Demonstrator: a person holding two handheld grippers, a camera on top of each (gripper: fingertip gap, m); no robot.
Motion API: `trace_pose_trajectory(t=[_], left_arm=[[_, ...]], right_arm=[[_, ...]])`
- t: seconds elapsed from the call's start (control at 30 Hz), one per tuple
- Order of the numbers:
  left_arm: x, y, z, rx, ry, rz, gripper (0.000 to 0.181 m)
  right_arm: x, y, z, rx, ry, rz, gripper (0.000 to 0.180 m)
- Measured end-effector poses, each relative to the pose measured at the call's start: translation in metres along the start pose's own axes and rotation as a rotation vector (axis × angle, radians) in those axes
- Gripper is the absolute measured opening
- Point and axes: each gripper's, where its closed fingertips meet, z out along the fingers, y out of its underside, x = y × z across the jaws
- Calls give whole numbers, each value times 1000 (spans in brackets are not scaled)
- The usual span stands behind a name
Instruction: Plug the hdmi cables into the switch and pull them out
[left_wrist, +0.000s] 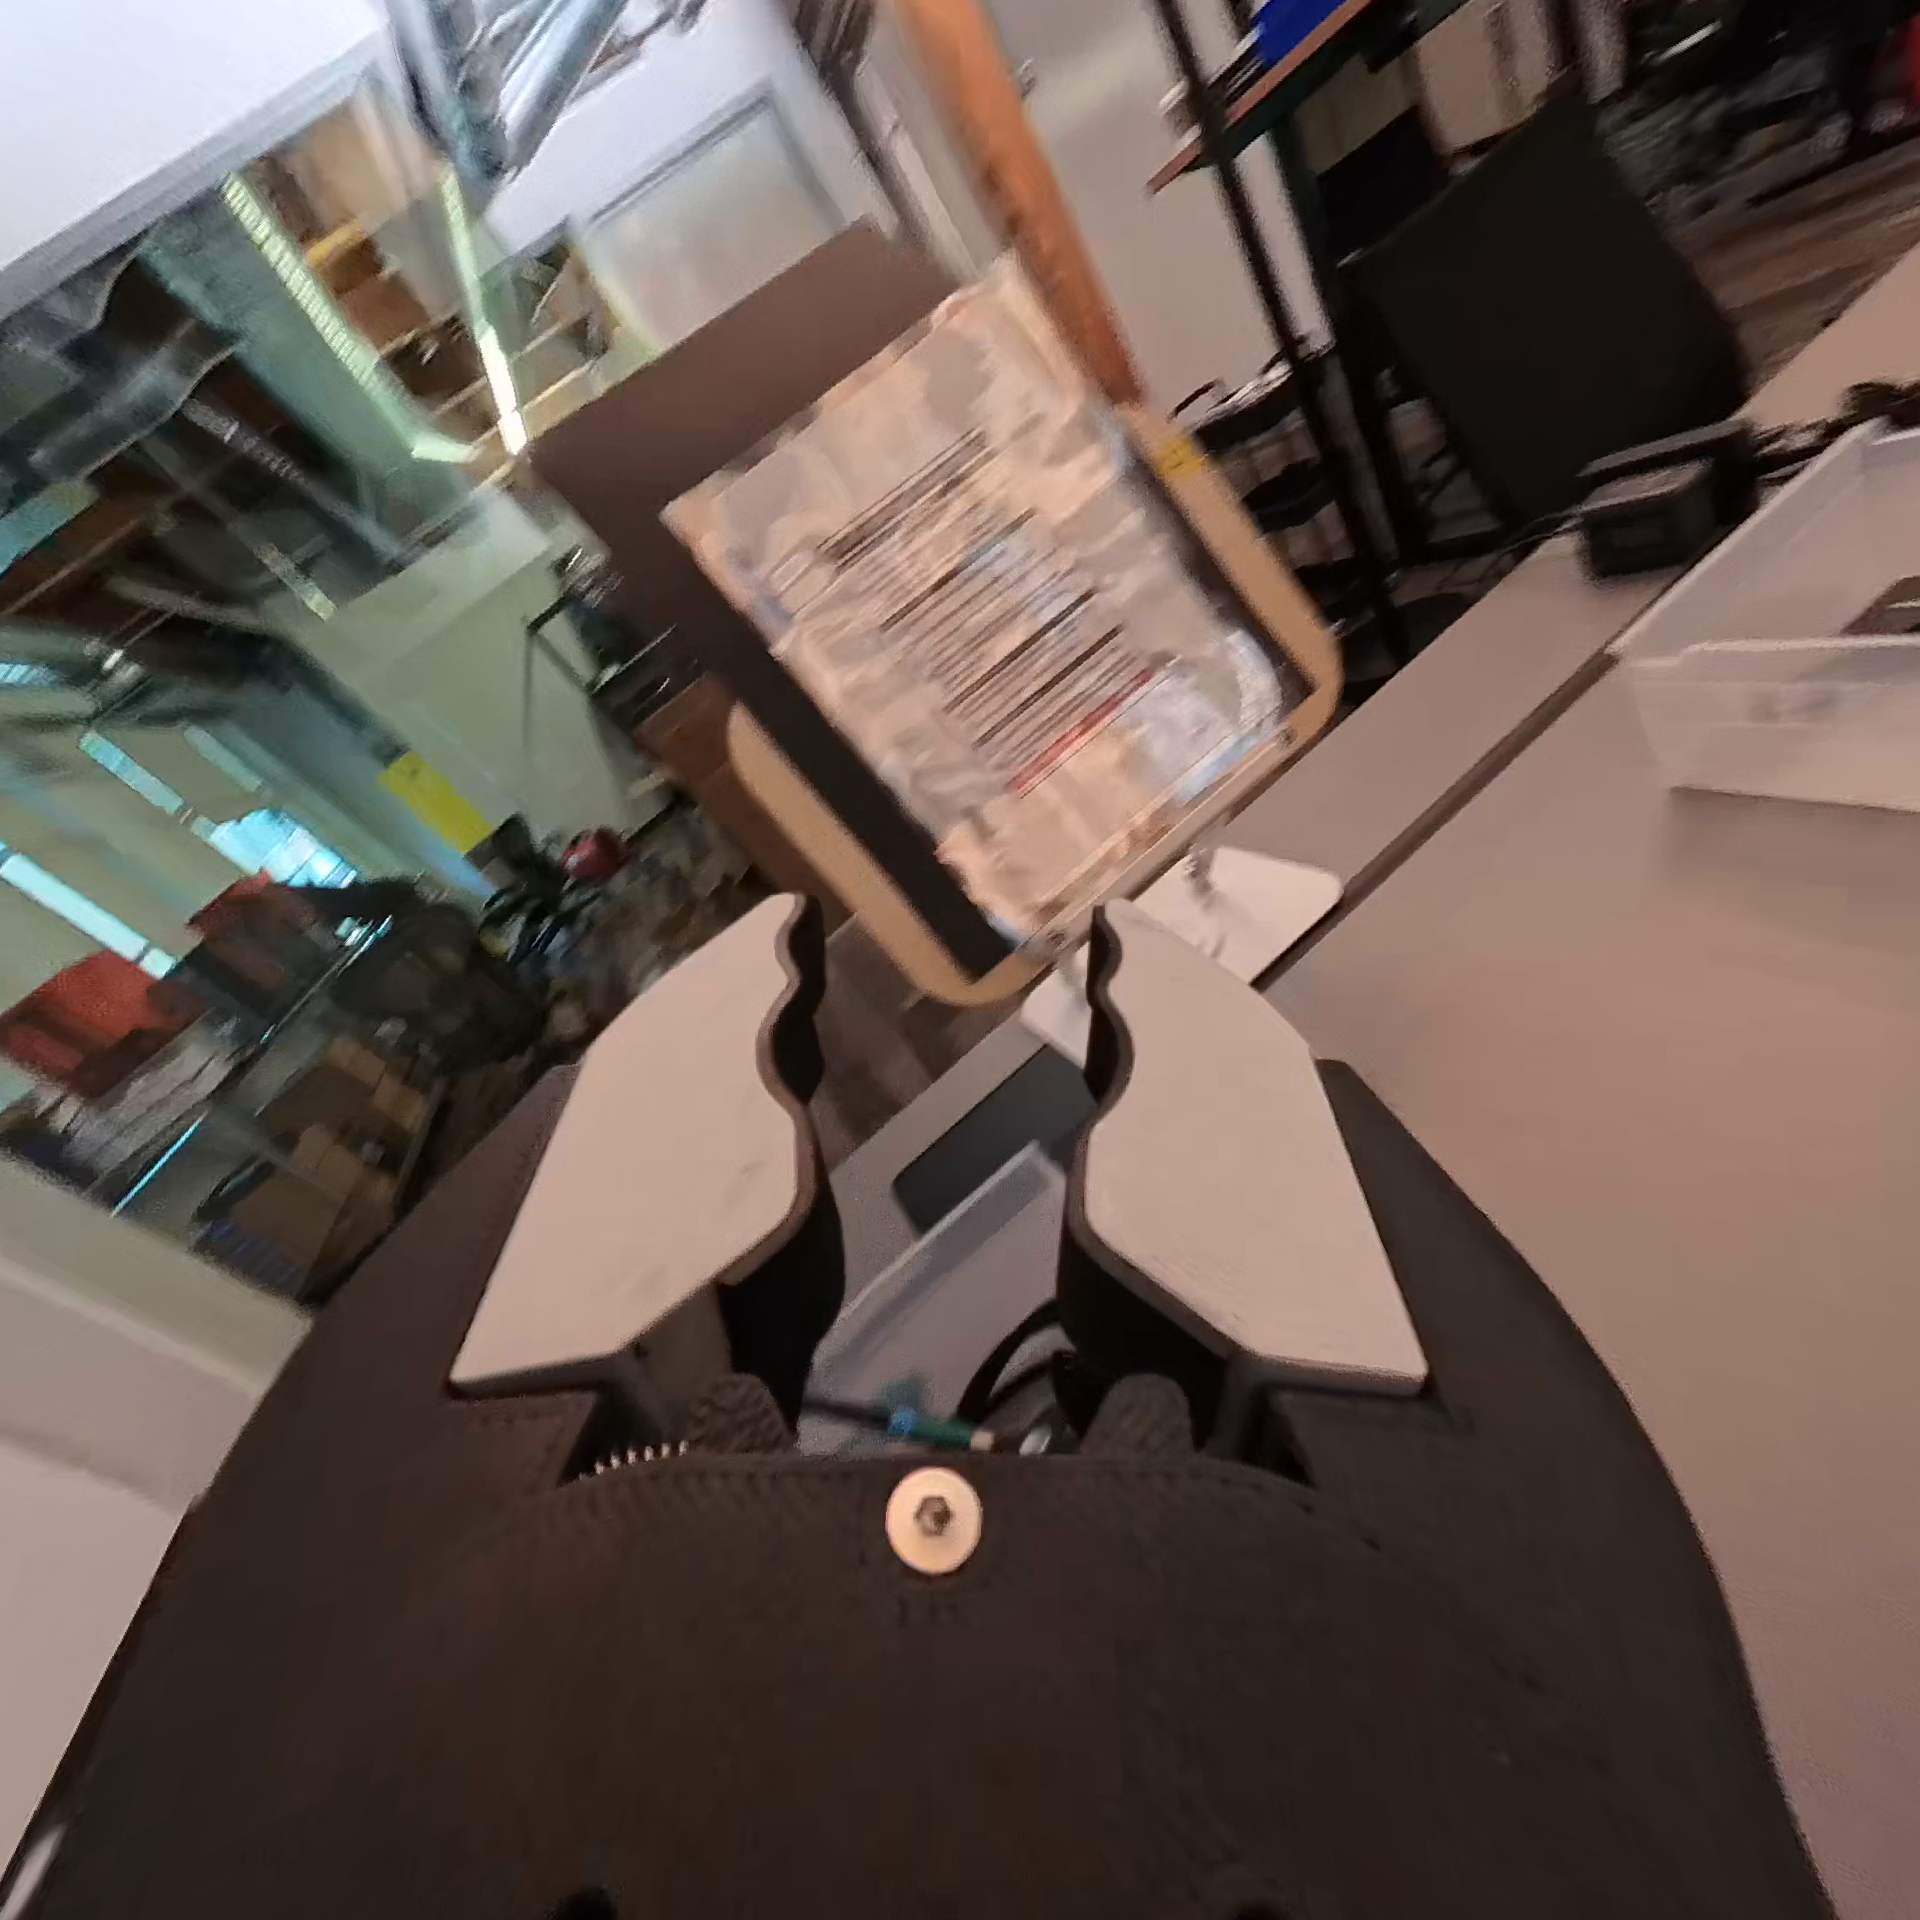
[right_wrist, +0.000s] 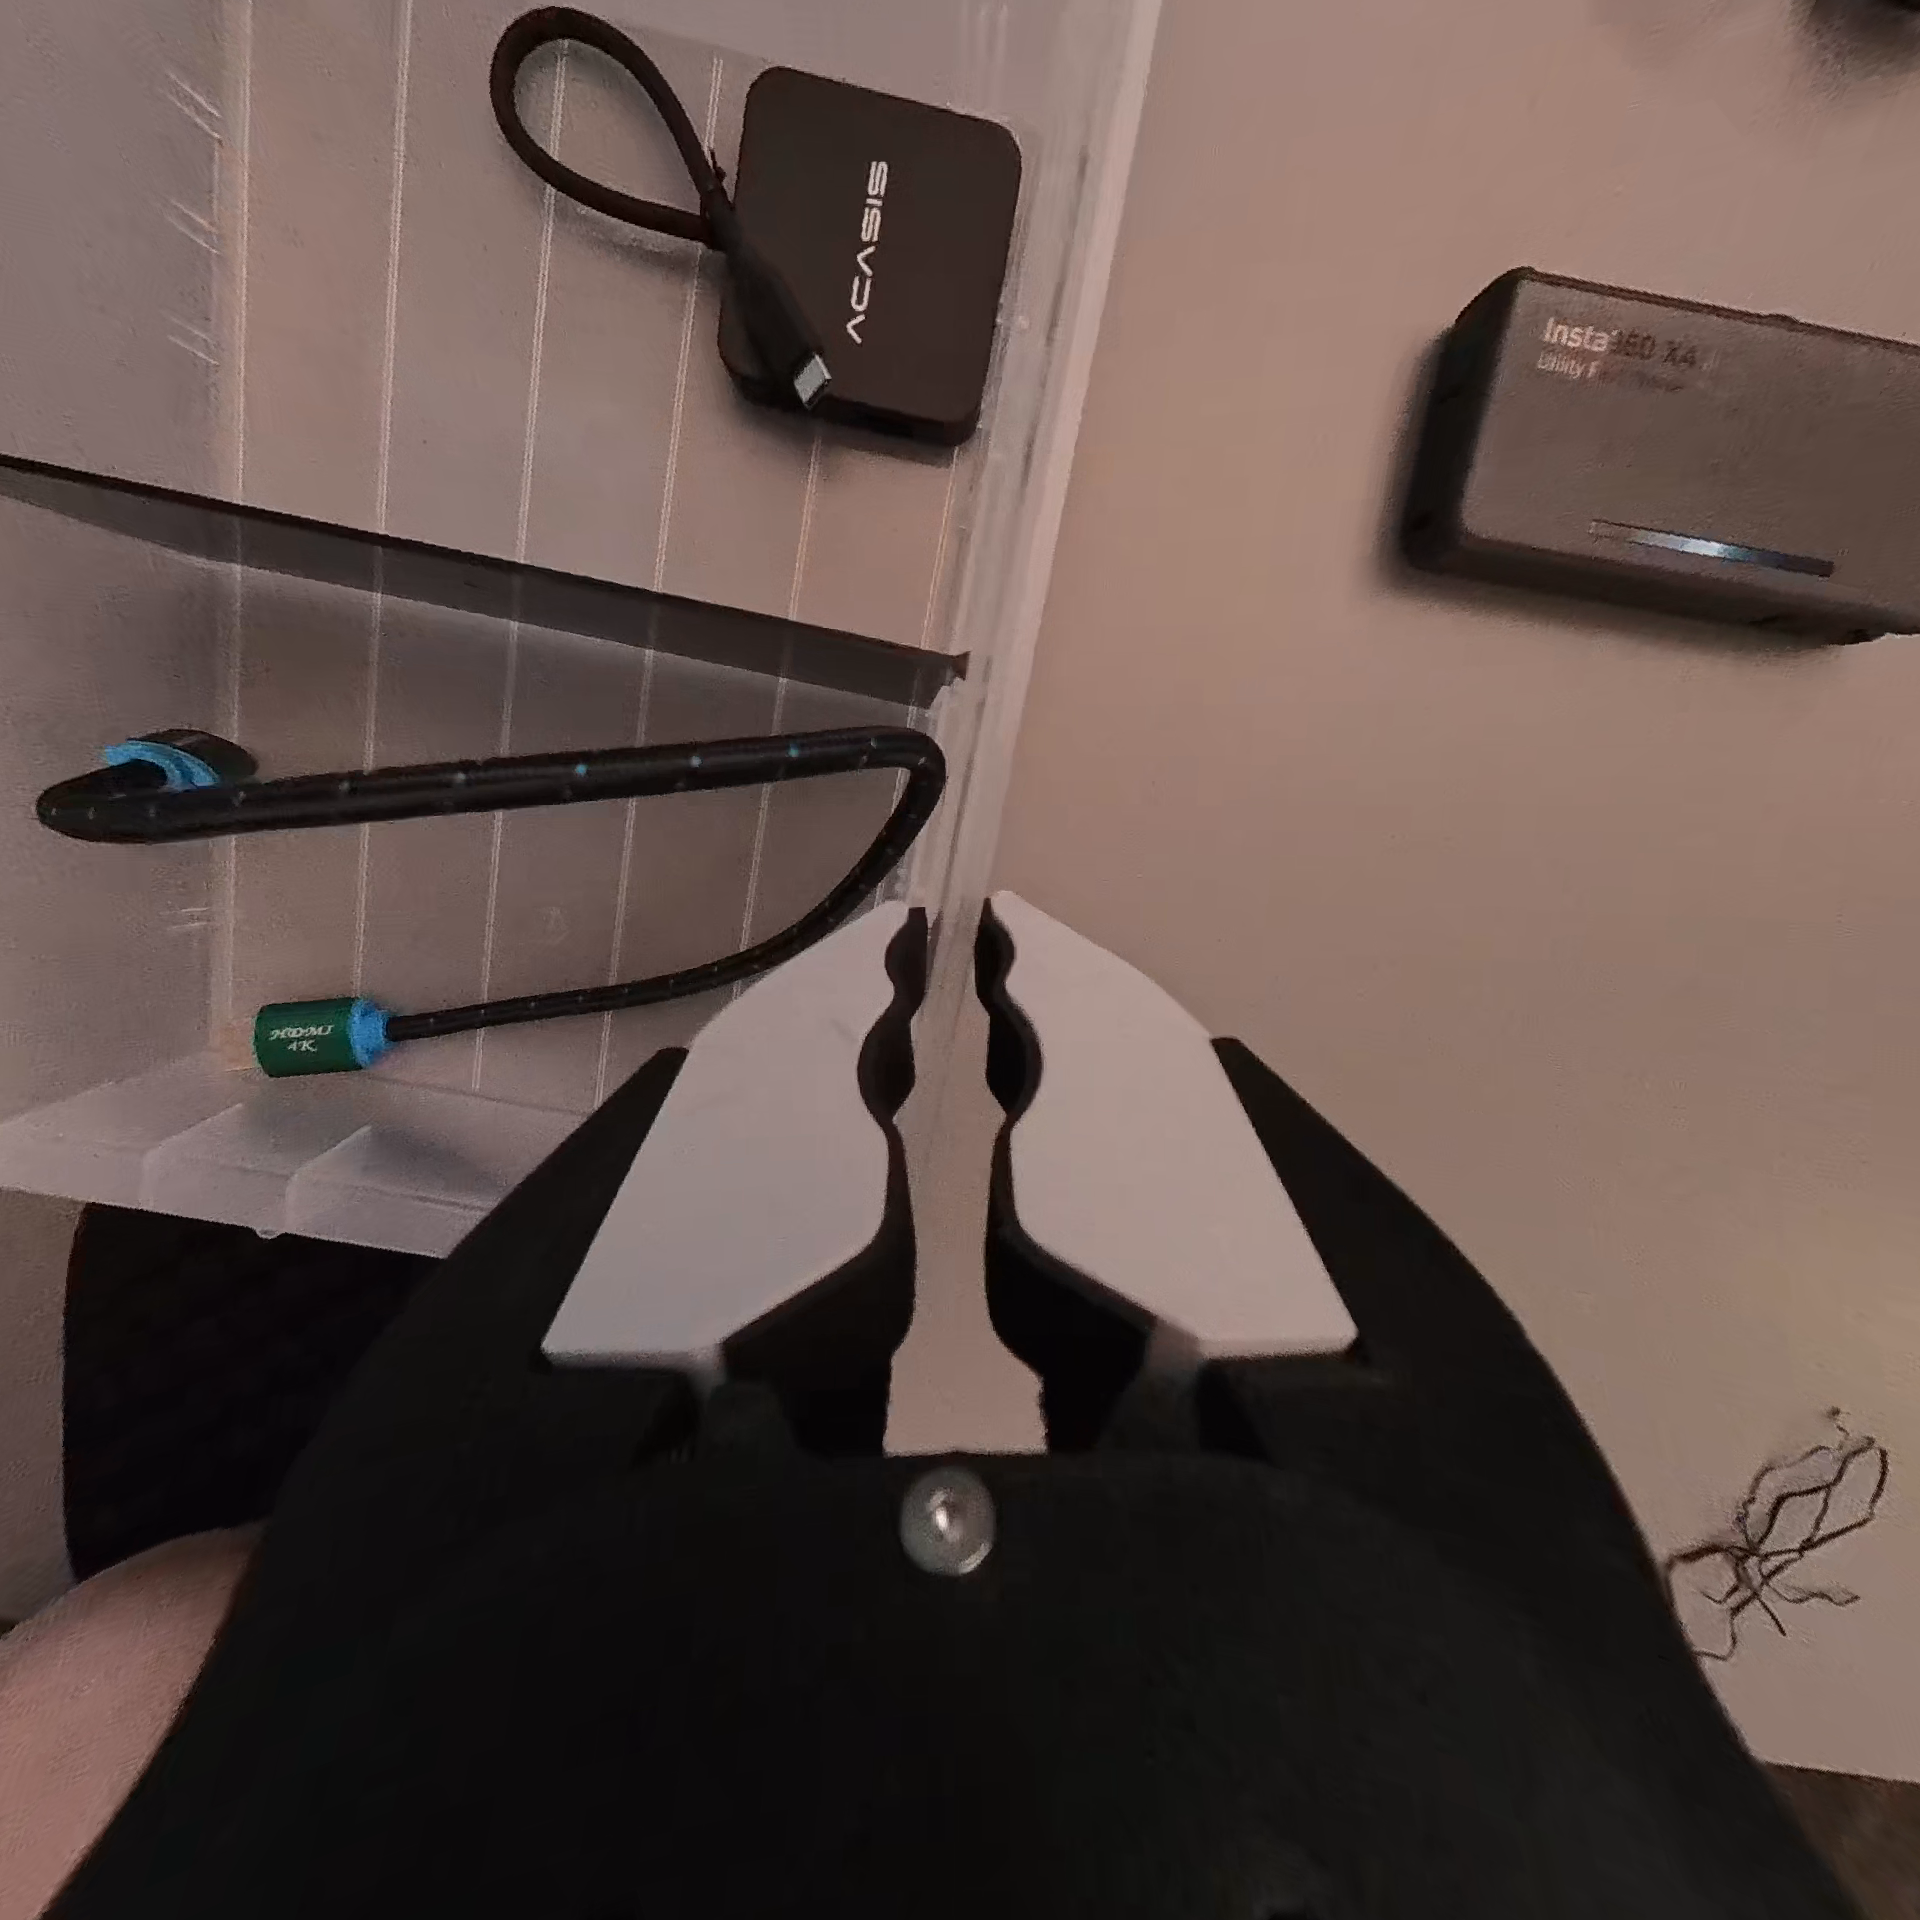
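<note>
**Translucent bin wall pinched while the cable and switch lie unplugged**

Frosted plastic forms the storage bin (right_wrist: 436, 436) in which both task items are kept, seen from above in the right wrist view. The dark square switch (right_wrist: 883, 239) lies in the far compartment against the bin's right wall, its own short lead (right_wrist: 623, 177) looped beside it and draped over its top. A dark divider (right_wrist: 499, 566) separates it from the near compartment, where the braided HDMI cable (right_wrist: 644, 779) is bent back on itself; its green-shelled plug (right_wrist: 307, 1034) lies free on the floor, well apart from the switch. Nothing is plugged in, so the task is judged to be at its start.

The right gripper (right_wrist: 948, 920) is narrowed about the bin's right wall (right_wrist: 1023, 582), which passes between the fingers; the wall seems pinched, probably so the bin is steadied or shifted before anything is lifted out. Outside the bin, a grey box (right_wrist: 1662, 457) rests on the table (right_wrist: 1299, 935).

The left gripper (left_wrist: 945, 925) is held up and spread apart, empty, aimed at a blurred printed sheet on a stand (left_wrist: 997, 644); neither cable nor switch is clearly seen there.
</note>
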Motion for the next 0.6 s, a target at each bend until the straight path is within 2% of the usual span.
trace_pose_trajectory(t=[0.13, 0.2, 0.27, 0.33, 0.47, 0.6], left_arm=[[-44, 51, -21, -225, -138, -121, 50], [-46, 80, -30, -342, -95, -191, 50], [-31, 105, -35, -440, 22, -212, 49], [-21, 127, -37, -544, 79, -162, 50], [7, 157, -26, -683, 192, 1, 57], [28, 203, -9, -884, 252, 144, 64]], right_arm=[[4, -7, -8, 2, 63, 33, 16], [4, -17, -21, 54, 108, 39, 18], [4, -32, -41, 131, 171, 26, 20], [-4, -48, -61, 221, 224, -17, 26], [-34, -81, -96, 374, 300, -139, 26], [-70, -104, -110, 452, 317, -256, 26]])
